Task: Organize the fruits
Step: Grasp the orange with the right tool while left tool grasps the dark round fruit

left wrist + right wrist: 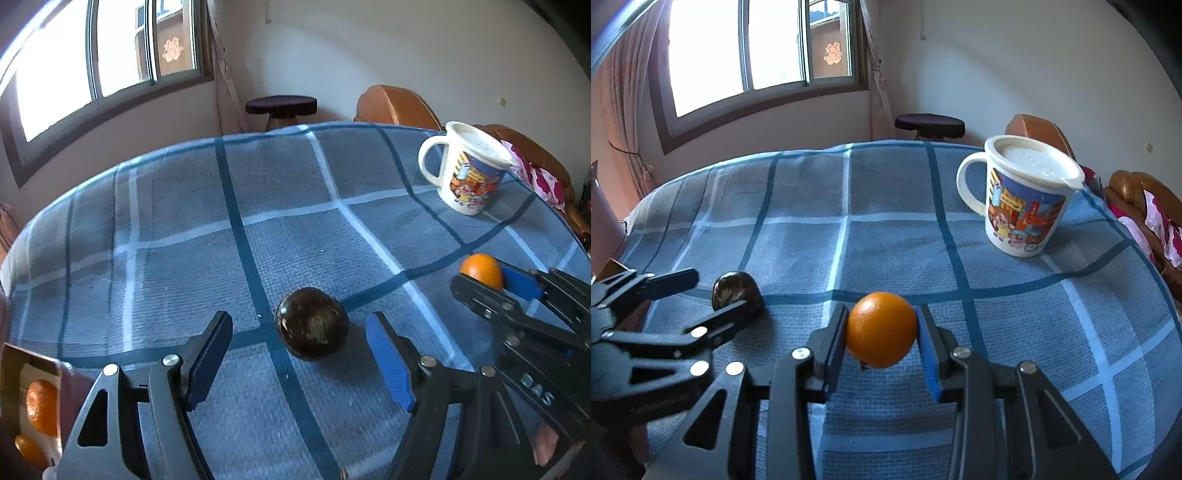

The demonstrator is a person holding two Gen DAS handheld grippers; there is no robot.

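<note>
A dark brown round fruit (312, 323) lies on the blue checked tablecloth (280, 192), between and just ahead of the wide-apart fingers of my left gripper (299, 332), which is open and does not touch it. In the right wrist view my right gripper (882, 325) is shut on an orange (881, 329), its blue pads pressing both sides. That orange (482, 270) and the right gripper (491, 284) also show at the right of the left wrist view. The dark fruit (737, 294) and the left gripper (713, 295) appear at the left of the right wrist view.
A white cartoon-printed mug (1021, 197) with a lid stands at the table's far right. At the lower left of the left wrist view a box (35, 406) holds oranges (42, 406). Beyond the table are a dark stool (929, 125) and brown chairs (395, 105).
</note>
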